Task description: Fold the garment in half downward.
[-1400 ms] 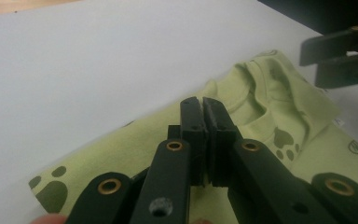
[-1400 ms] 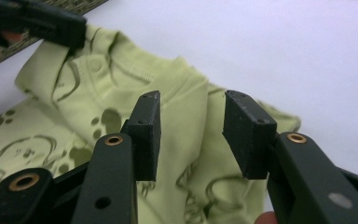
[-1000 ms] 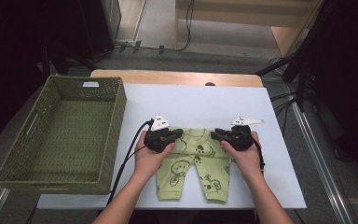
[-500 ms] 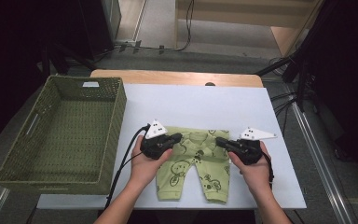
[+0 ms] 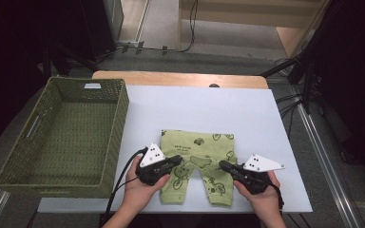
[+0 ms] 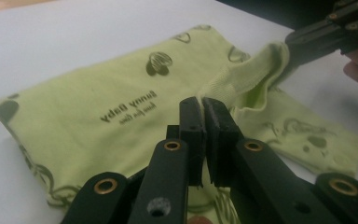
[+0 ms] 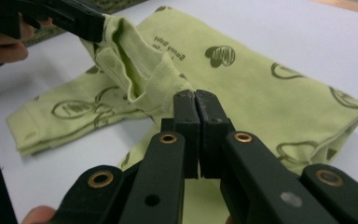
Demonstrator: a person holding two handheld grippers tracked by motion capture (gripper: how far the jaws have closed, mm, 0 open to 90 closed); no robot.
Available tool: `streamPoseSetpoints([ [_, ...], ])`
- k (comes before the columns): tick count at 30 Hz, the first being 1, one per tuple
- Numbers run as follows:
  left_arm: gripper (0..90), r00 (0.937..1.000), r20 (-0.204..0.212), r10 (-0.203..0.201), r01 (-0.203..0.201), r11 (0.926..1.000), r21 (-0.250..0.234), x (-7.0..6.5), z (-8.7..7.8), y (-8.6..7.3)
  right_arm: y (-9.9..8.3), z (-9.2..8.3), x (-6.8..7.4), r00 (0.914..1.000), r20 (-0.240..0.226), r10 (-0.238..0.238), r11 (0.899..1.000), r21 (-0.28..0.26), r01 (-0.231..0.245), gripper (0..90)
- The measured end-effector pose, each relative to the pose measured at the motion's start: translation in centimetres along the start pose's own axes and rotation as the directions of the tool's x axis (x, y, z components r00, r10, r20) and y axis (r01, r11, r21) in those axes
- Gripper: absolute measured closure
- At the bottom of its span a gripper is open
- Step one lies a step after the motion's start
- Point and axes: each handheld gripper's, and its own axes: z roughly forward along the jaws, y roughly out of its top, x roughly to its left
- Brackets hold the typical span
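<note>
At the bottom of the high view, the left gripper (image 5: 173, 162) and right gripper (image 5: 224, 166) each pinch the lifted waistband fold of the green pants (image 5: 197, 145), jaws clenched on the cloth, which lies lower centre on the white table (image 5: 204, 107). Further back, at left, stands the green basket (image 5: 52, 168), well apart from the pants
</note>
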Motion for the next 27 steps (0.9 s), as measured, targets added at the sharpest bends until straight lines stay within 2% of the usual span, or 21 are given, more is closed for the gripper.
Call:
streamPoseSetpoints([
  [9, 86.5, 0.9980, 0.037, 0.050, -0.052, 0.9975, 0.047, -1.5, -0.5, -2.0, -2.2, -0.6, 1.8, 0.9984, 0.008, -0.057, 0.997, 0.057, 0.056, 86.2],
  [11, 86.6, 0.9964, 0.048, 0.070, -0.072, 0.9958, 0.056, -1.9, -0.7, -2.3, -2.6, -0.8, 1.9, 0.9985, 0.005, -0.054, 0.997, 0.060, 0.054, 86.2],
  [16, 86.7, 0.9941, 0.065, 0.087, -0.091, 0.9939, 0.062, -2.6, -1.3, -2.9, -3.9, -1.2, 2.8, 0.9997, -0.011, -0.021, 0.998, 0.063, 0.022, 86.1],
  [18, 86.8, 0.9934, 0.073, 0.089, -0.094, 0.9928, 0.073, -3.0, -1.4, -3.3, -4.3, -1.3, 3.2, 0.9992, -0.004, -0.039, 0.997, 0.073, 0.040, 86.1],
  [23, 87.2, 0.9911, 0.079, 0.107, -0.115, 0.9888, 0.095, -3.8, -1.8, -4.0, -4.7, -1.7, 3.8, 0.9989, 0.004, -0.047, 0.996, 0.073, 0.046, 86.1],
  [27, 87.3, 0.9901, 0.082, 0.114, -0.122, 0.9867, 0.107, -3.9, -2.1, -4.2, -4.8, -1.9, 4.3, 0.9979, 0.000, -0.065, 0.995, 0.078, 0.065, 86.1],
])
